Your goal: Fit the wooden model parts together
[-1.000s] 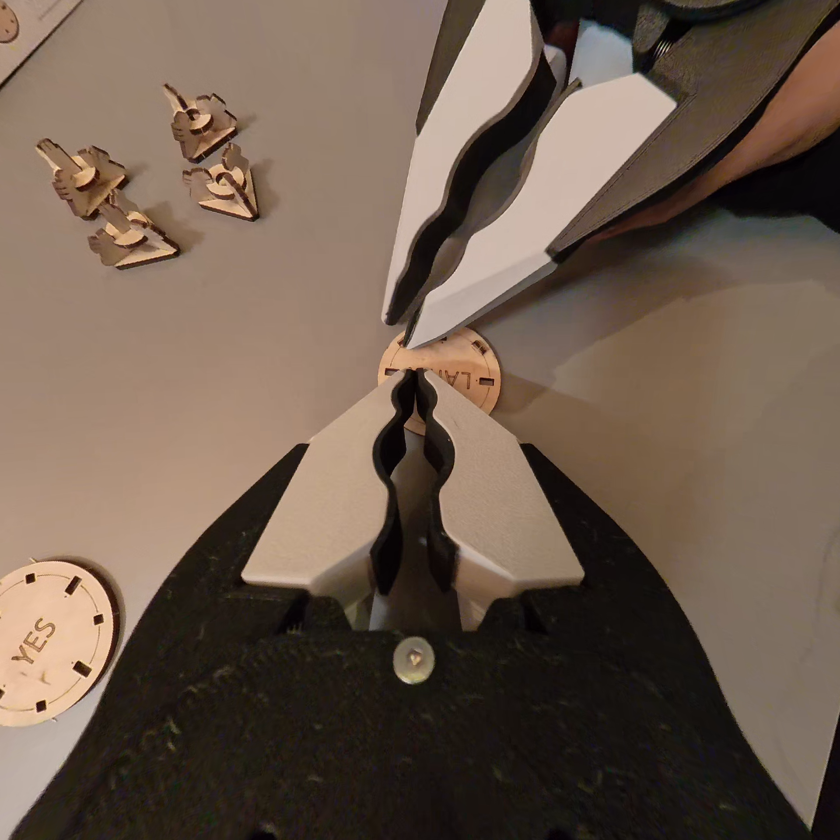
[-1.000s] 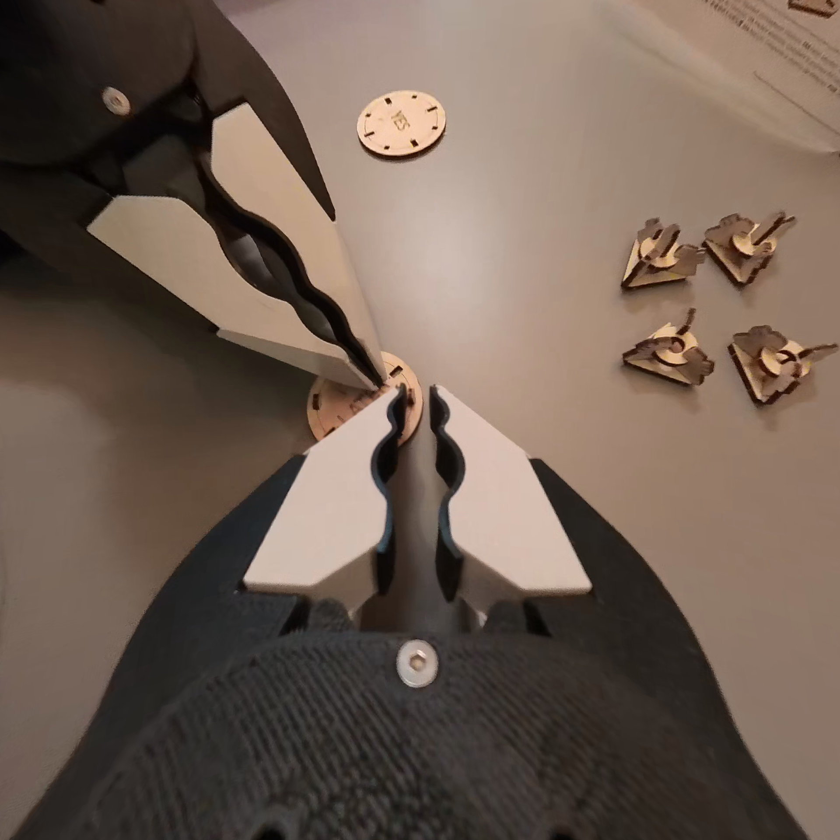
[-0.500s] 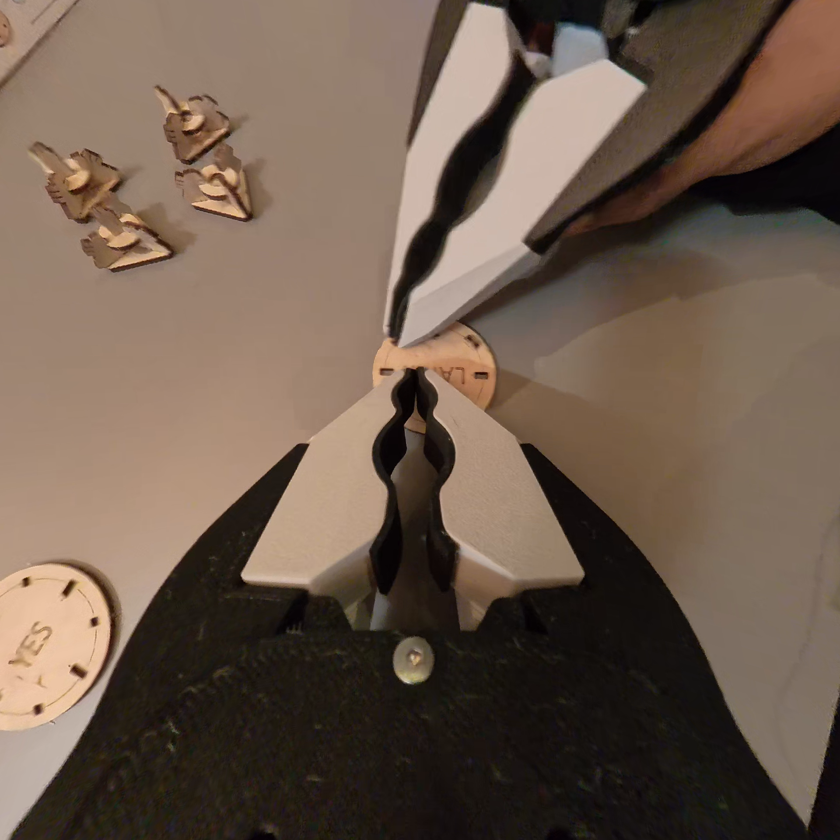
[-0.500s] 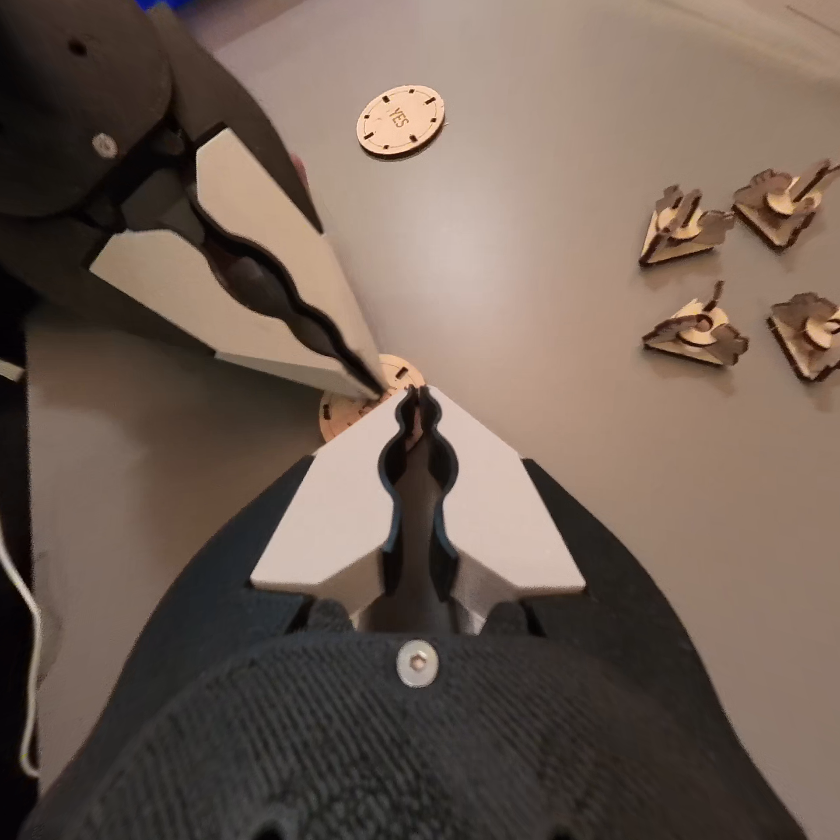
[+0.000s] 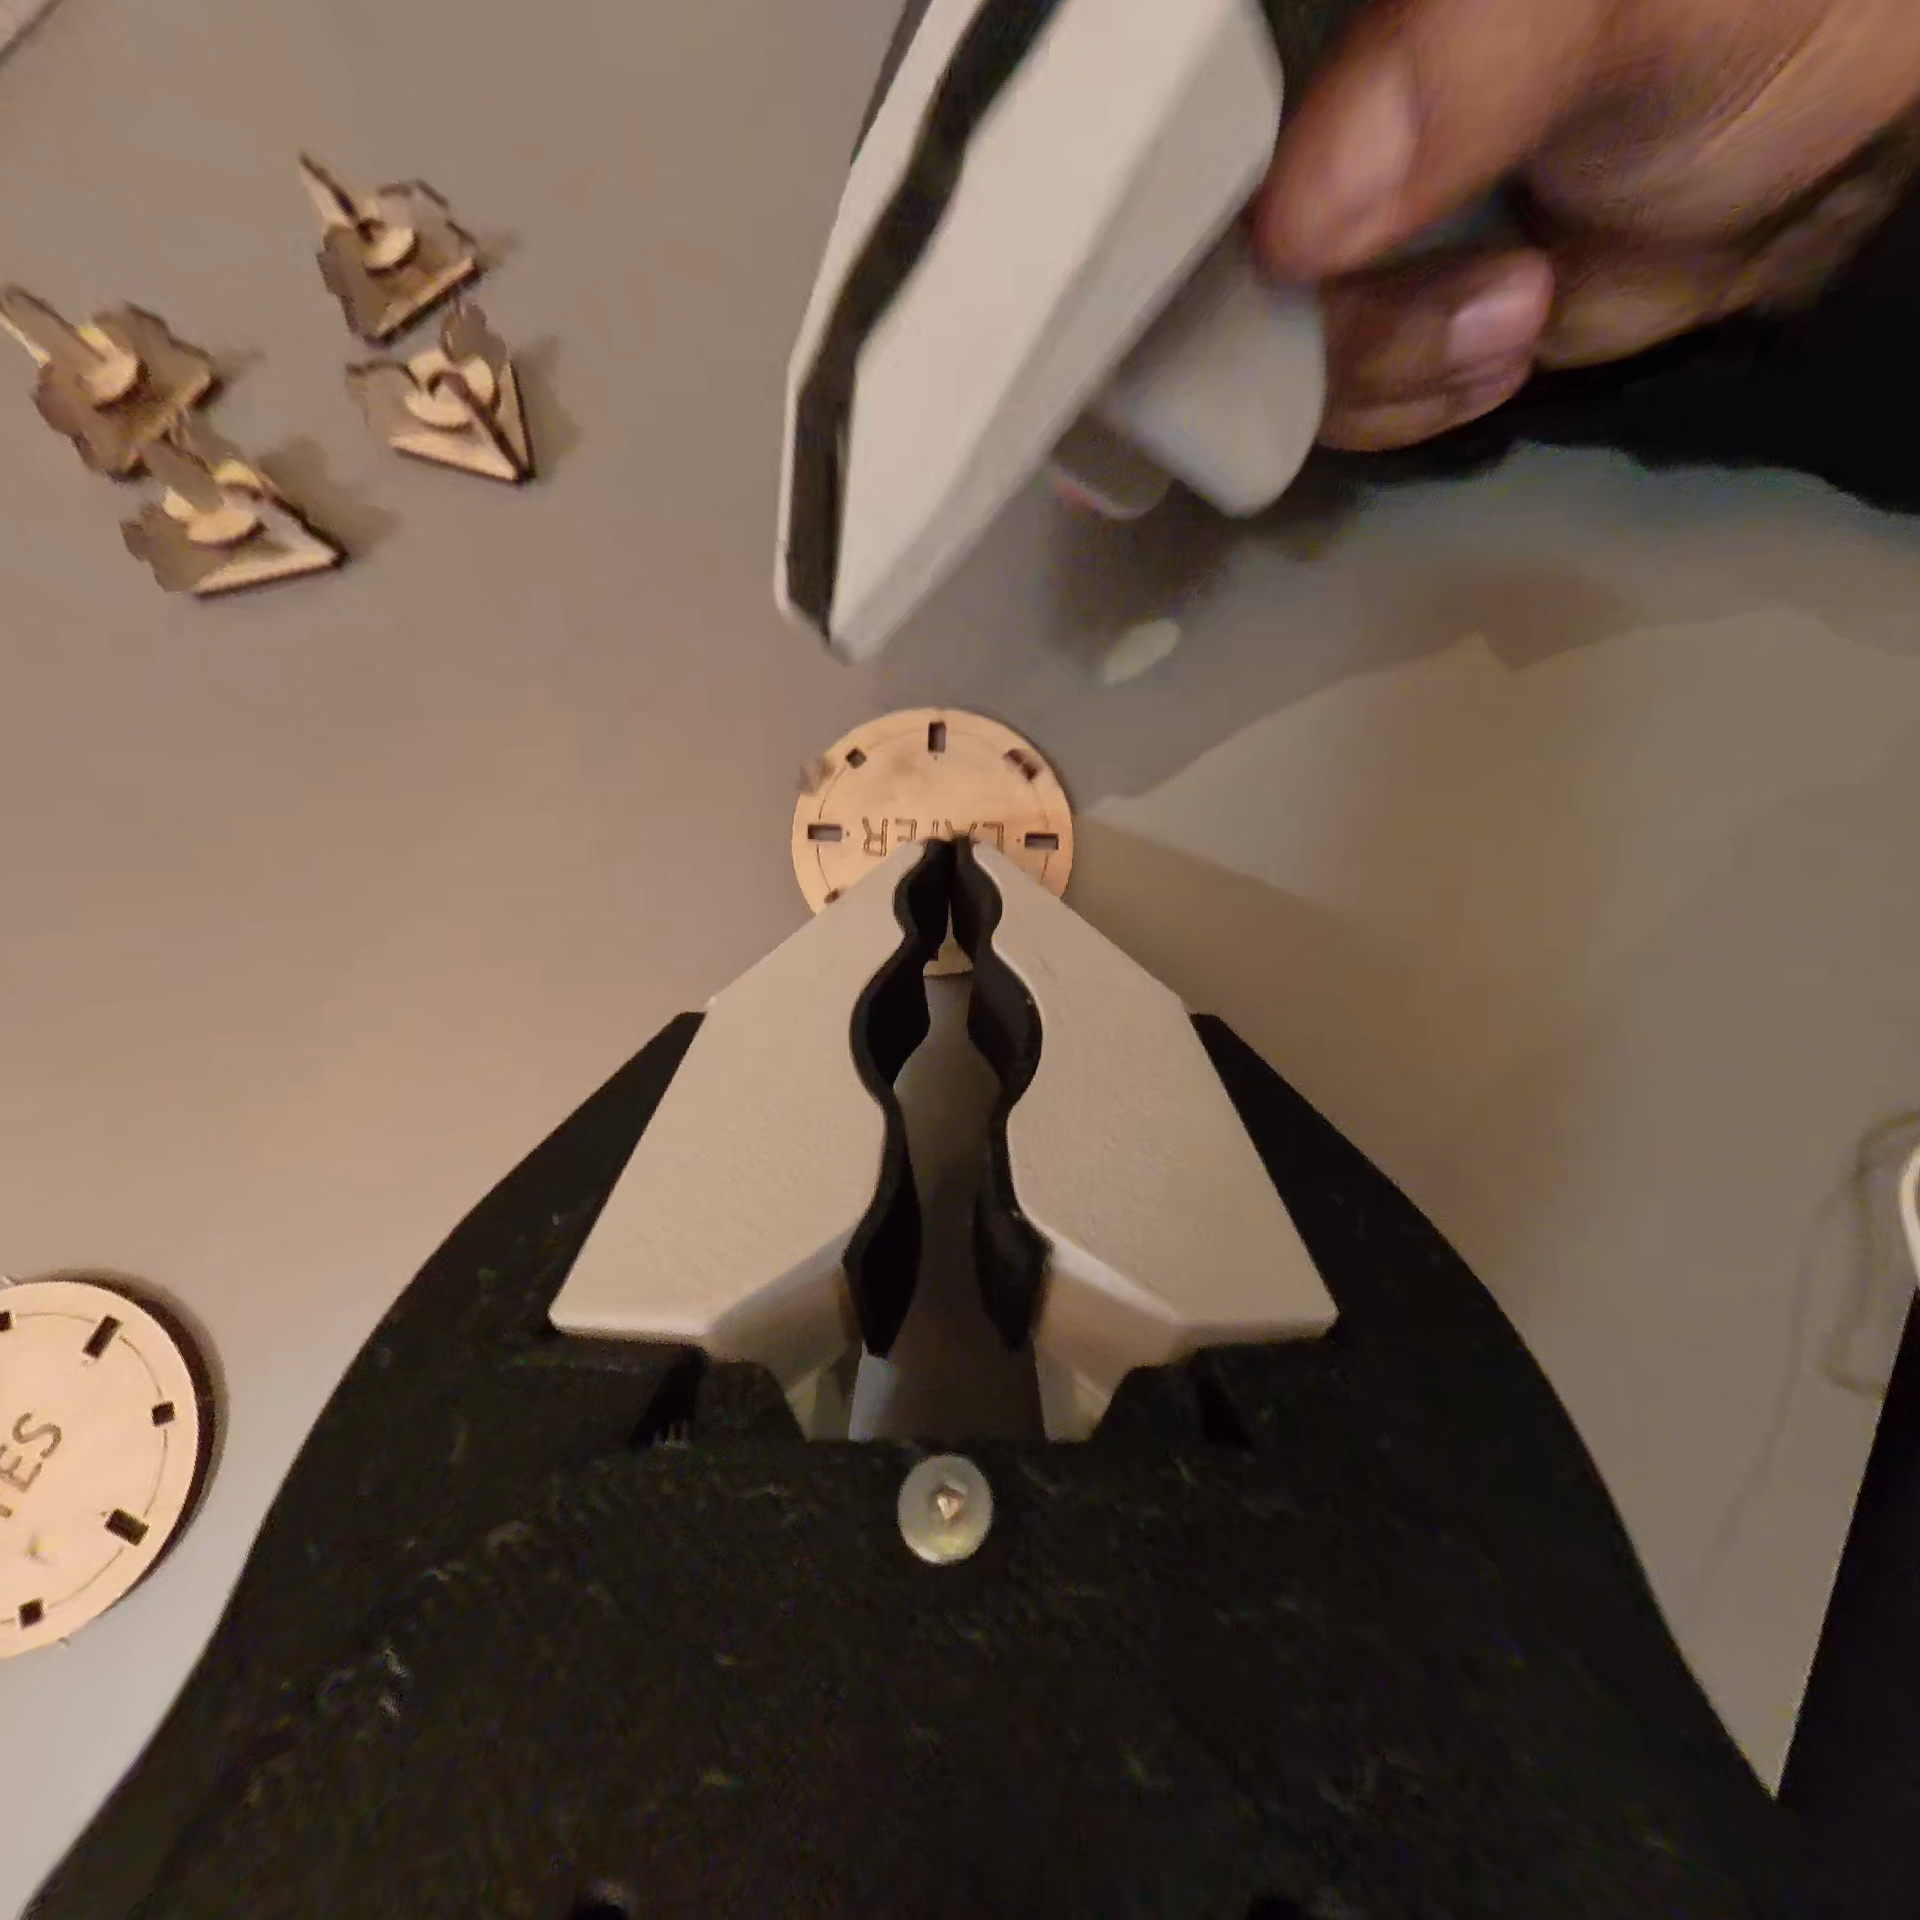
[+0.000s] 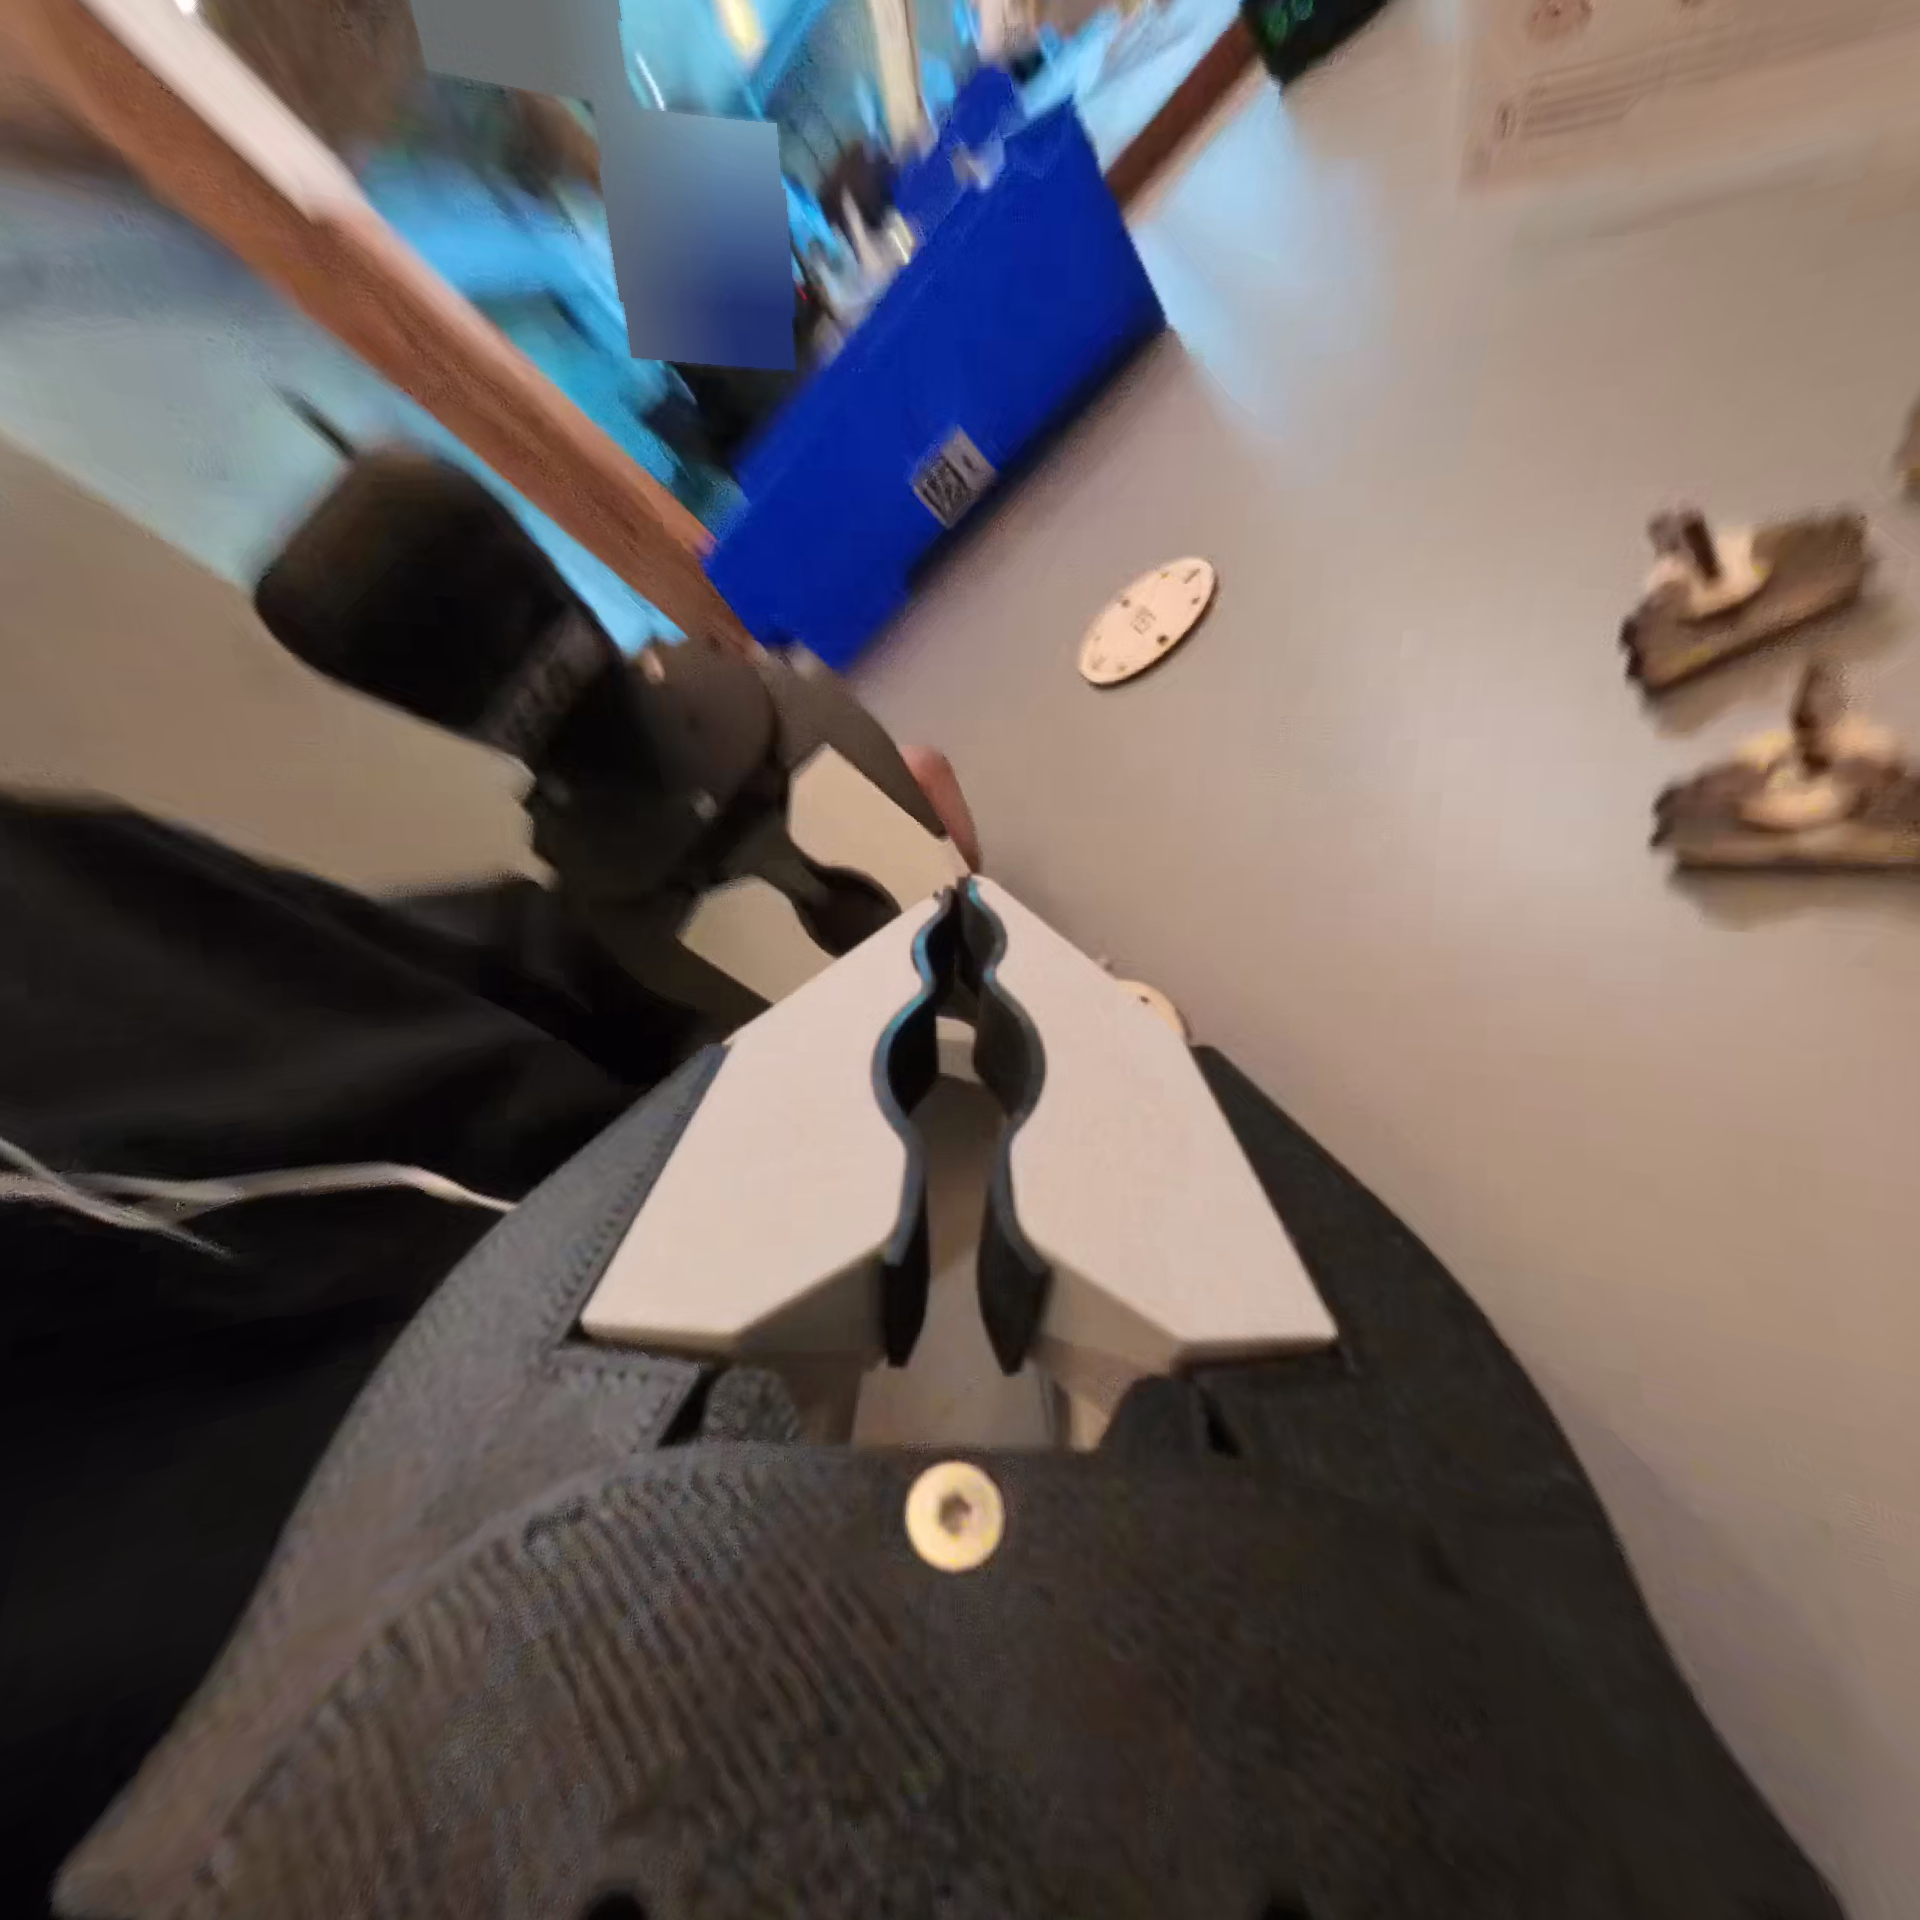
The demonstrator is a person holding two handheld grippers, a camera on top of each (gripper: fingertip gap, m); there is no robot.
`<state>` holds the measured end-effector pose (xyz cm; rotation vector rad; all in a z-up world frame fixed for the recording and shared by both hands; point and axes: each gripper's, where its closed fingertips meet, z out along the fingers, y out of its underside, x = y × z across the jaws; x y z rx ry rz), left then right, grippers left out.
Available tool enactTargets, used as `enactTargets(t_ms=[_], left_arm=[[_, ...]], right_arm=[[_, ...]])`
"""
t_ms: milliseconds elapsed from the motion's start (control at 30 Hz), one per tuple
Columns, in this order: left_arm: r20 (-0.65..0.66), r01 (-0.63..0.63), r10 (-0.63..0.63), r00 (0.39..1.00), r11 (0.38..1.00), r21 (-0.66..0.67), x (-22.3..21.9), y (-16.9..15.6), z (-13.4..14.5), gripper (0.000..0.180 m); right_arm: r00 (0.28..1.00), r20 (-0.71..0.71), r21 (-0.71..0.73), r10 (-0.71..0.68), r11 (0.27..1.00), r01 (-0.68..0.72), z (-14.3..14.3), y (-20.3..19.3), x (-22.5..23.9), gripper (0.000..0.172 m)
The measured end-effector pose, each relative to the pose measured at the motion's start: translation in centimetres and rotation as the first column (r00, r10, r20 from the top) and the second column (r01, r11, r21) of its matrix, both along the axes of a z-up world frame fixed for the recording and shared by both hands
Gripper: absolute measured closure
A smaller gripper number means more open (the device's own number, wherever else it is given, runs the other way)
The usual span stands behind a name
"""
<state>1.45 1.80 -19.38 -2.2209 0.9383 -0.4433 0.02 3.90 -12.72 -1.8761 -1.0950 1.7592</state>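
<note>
Jaws of the left gripper (image 5: 948,847) stand nearly closed, tips resting over the near half of a small round wooden disc (image 5: 928,790) that lies flat on the grey desk (image 5: 520,831); whether they pinch anything cannot be told. A second ago the right gripper's tips pressed on the far edge of this same disc; now the right gripper (image 5: 821,623) has lifted clear and hangs above and beyond it, blurred, a hand (image 5: 1558,208) wrapped round it. Its jaws, slightly parted a second ago, are now closed tip to tip with nothing between them (image 6: 961,894).

The disc, being round, has no long axis; its engraved side faces up, the lettering upside down as seen from the left gripper, slots ringing its rim.

Left of the left jaws and farther off stand four small wooden figures (image 5: 447,405). Back beside the left gripper's body lies a larger wooden disc (image 5: 73,1455). Beyond the right jaws sits a blue bin (image 6: 935,395).
</note>
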Motion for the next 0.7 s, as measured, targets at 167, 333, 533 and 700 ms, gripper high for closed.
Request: enactTargets(t_ms=[167,333,533,700], left_arm=[[0.036,0.007,-0.006,0.999,1.000,-0.013,0.1,0.0,0.0,0.176],[0.104,0.018,-0.011,0.994,0.997,-0.073,0.1,-0.2,0.2,0.177],[0.345,-0.083,0.099,0.933,0.995,-0.060,-3.0,1.7,3.9,0.179],[0.363,-0.220,0.232,0.903,0.973,-0.073,-8.2,3.2,4.0,0.180]], right_arm=[[0.987,0.111,0.171,-0.118,0.980,0.098,-1.6,2.0,0.9,0.172],[0.992,0.071,0.144,-0.103,0.985,0.092,-1.0,2.0,0.9,0.172],[0.996,-0.014,0.095,-0.091,0.991,0.092,0.2,2.2,1.3,0.172],[0.996,-0.011,0.088,-0.084,0.992,0.085,0.1,2.1,1.2,0.172]])
